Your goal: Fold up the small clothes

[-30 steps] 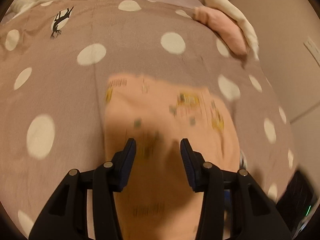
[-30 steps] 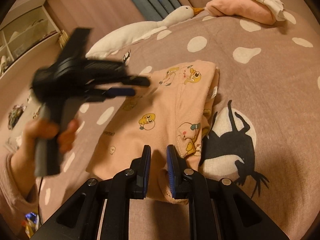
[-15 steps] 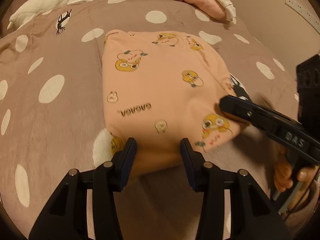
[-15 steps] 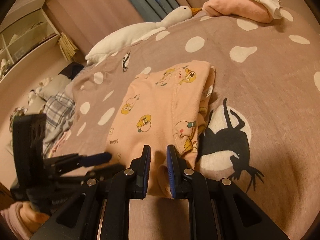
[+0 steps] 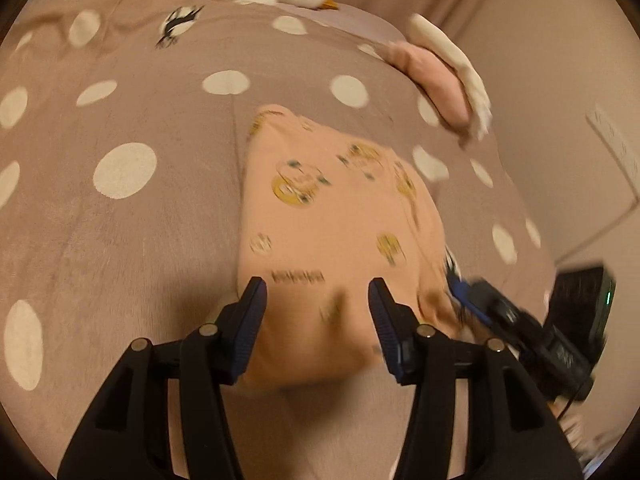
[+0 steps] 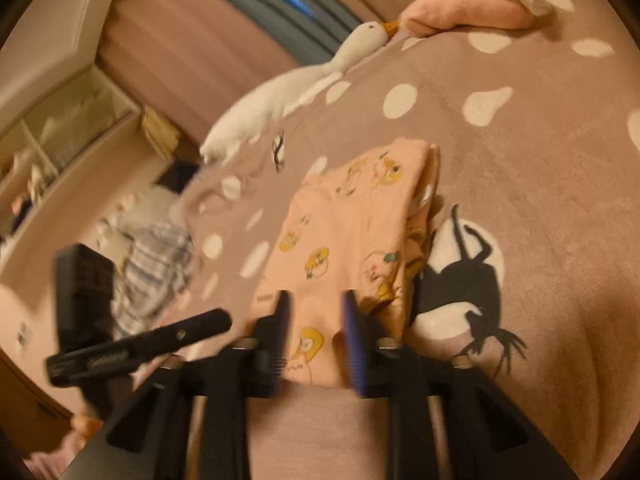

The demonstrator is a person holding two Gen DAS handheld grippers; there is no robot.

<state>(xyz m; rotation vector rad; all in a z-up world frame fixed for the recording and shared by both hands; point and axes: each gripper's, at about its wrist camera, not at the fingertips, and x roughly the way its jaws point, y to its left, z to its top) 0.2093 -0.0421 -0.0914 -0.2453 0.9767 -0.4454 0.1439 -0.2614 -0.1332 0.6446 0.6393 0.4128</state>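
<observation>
Left wrist: my left gripper has jaws spread wide, gripping nothing — the folded peach garment lies straight ahead on the dotted bedspread, near hem between the fingers, long axis running away from me. Right wrist: right gripper parted too, empty, straddling the same hem — I'd judge both about equally near.

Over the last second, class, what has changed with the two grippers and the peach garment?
The right gripper has opened, releasing the peach garment. The left gripper, open throughout, swung back over its near edge. The garment stays folded on the dotted blanket.
</observation>
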